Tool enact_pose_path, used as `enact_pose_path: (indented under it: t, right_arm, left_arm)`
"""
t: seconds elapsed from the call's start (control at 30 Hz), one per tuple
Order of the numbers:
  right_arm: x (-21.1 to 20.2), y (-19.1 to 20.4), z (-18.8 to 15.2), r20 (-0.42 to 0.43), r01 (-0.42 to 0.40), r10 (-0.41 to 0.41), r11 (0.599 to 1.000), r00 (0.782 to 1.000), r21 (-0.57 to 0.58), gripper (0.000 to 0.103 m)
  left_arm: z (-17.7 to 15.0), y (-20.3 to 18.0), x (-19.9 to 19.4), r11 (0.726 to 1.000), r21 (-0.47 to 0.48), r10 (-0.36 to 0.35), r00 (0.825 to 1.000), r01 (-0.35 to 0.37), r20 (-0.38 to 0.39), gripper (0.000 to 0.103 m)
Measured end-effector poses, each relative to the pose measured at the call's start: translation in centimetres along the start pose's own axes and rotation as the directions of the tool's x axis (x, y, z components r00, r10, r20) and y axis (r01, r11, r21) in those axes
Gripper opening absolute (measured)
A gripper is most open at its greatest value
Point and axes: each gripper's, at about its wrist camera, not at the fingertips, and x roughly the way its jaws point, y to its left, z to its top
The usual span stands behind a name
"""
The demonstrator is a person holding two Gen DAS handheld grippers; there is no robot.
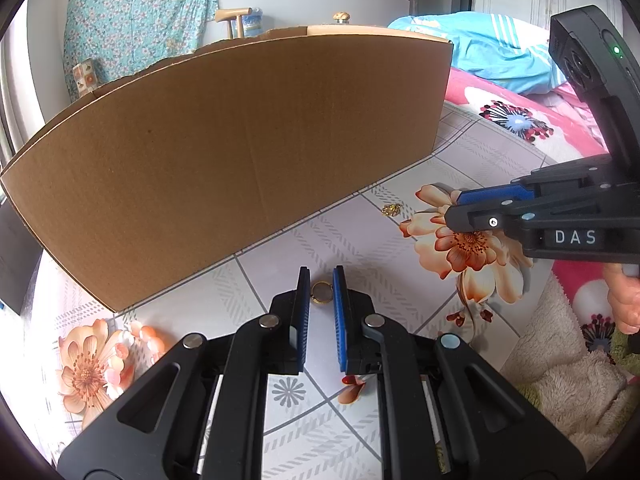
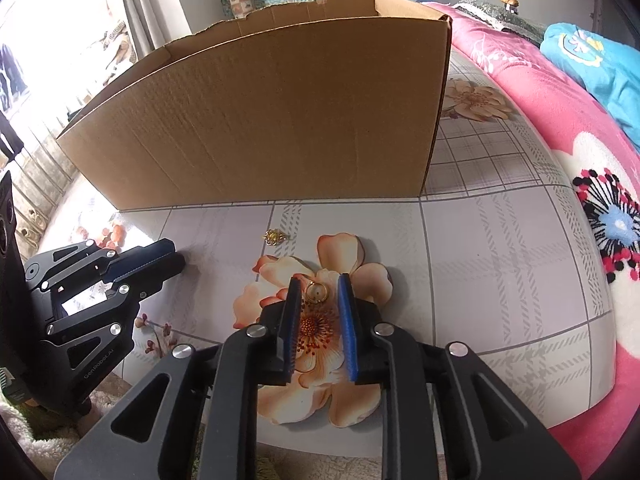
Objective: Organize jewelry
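My left gripper (image 1: 322, 271) is shut on a small gold ring (image 1: 322, 293), pinched between its blue pads just above the flowered tablecloth (image 1: 372, 248). A second gold ring (image 2: 317, 292) rests on an orange flower print between the fingers of my right gripper (image 2: 319, 279). Those jaws stand a little apart, with a gap on the ring's right side. A tiny gold chain piece (image 2: 276, 236) (image 1: 391, 210) lies on the cloth between the two grippers, in front of the cardboard box (image 2: 280, 120). Each gripper shows in the other's view: the right gripper (image 1: 454, 206) and the left gripper (image 2: 176, 255).
The large open cardboard box (image 1: 240, 140) stands close behind both grippers. A pink flowered blanket (image 2: 560, 128) and blue bedding (image 1: 500, 52) lie to the right. A person's hand (image 1: 624, 300) holds the right gripper's handle above a fuzzy beige cloth (image 1: 560, 380).
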Motion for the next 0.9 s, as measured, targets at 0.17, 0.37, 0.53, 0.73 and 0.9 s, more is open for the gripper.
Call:
enact_pose_path:
  t: [0.17,0.37,0.53,0.73,0.9]
  right_arm:
    - [0.0,1.0,-0.1,0.01,0.031,-0.031,0.998,0.999,-0.046,0.021]
    - [0.1,1.5,-0.1,0.012,0.064,-0.063,0.995,0.998,-0.078,0.021]
    - [0.1,1.6,0.0,0.009,0.06,-0.06,0.996,0.998,-0.064,0.014]
    - [0.1,1.4,0.2,0.007,0.046,-0.046,0.998,0.999,-0.043,0.011]
    - [0.0,0.3,0.5,0.013,0.015,-0.015,1.0,1.0,0.013,0.011]
  left_arm:
    - [0.0,0.0,0.0,1.0,0.0,0.0,1.0,0.0,0.0,0.01]
    - [0.0,0.0,0.0,1.0,-0.001,0.0,1.0,0.0,0.001,0.01]
    - [-0.1,0.0,0.0,1.0,-0.001,0.0,1.0,0.0,0.001,0.01]
    - [0.0,0.0,0.0,1.0,-0.002,0.001,1.0,-0.001,0.004,0.01]
    - [0.0,-0.1,-0.1,1.0,-0.002,0.001,1.0,-0.001,0.005,0.01]
